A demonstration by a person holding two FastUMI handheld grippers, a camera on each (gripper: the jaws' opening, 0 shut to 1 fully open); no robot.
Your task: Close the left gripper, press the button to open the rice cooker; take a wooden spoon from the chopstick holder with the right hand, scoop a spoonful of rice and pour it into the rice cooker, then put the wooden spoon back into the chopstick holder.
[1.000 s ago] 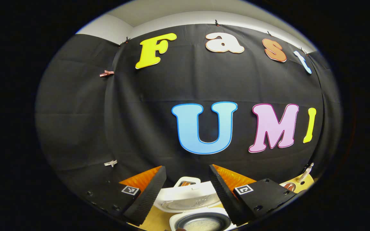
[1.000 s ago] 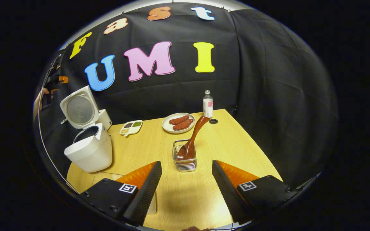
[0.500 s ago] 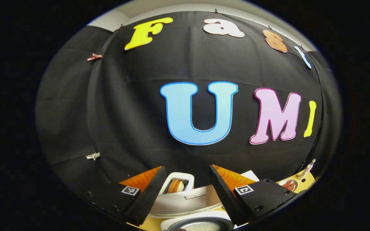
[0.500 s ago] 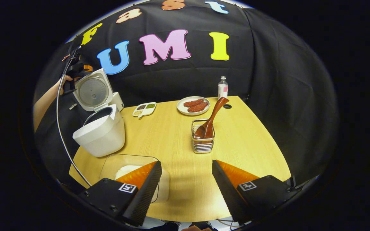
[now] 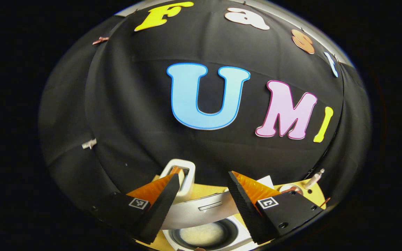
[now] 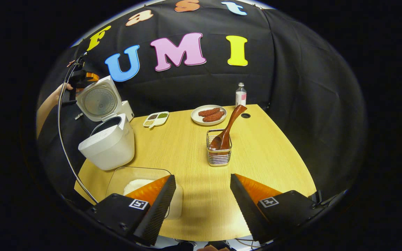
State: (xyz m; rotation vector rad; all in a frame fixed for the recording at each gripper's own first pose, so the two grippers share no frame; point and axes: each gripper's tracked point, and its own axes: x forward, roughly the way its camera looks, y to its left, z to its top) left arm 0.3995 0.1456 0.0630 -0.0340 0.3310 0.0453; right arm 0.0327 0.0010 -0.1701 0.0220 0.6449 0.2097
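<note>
The white rice cooker (image 6: 106,148) stands at the table's left with its lid (image 6: 98,101) raised. In the left gripper view its inner pot (image 5: 204,235) lies below me with pale grains in it. My left gripper (image 5: 202,195) hangs open above the lid's edge (image 5: 201,209); from the right gripper view the left gripper (image 6: 82,77) is beside the lid's top, held by a hand (image 6: 63,90). The wooden spoon (image 6: 228,125) leans in the wire chopstick holder (image 6: 218,155) mid-table. My right gripper (image 6: 202,198) is open, well short of the holder. A clear rice container (image 6: 141,183) sits near its left finger.
A plate of sausages (image 6: 208,114), a small bottle (image 6: 240,94) and a divided dish of grains (image 6: 156,118) stand along the table's far side. A cable (image 6: 65,146) hangs past the cooker. The table's edge curves near my right gripper.
My left gripper has tipped downward over the open cooker, showing more of the inner pot. My right gripper drew back from the holder, bringing the rice container into view, then held nearly still.
</note>
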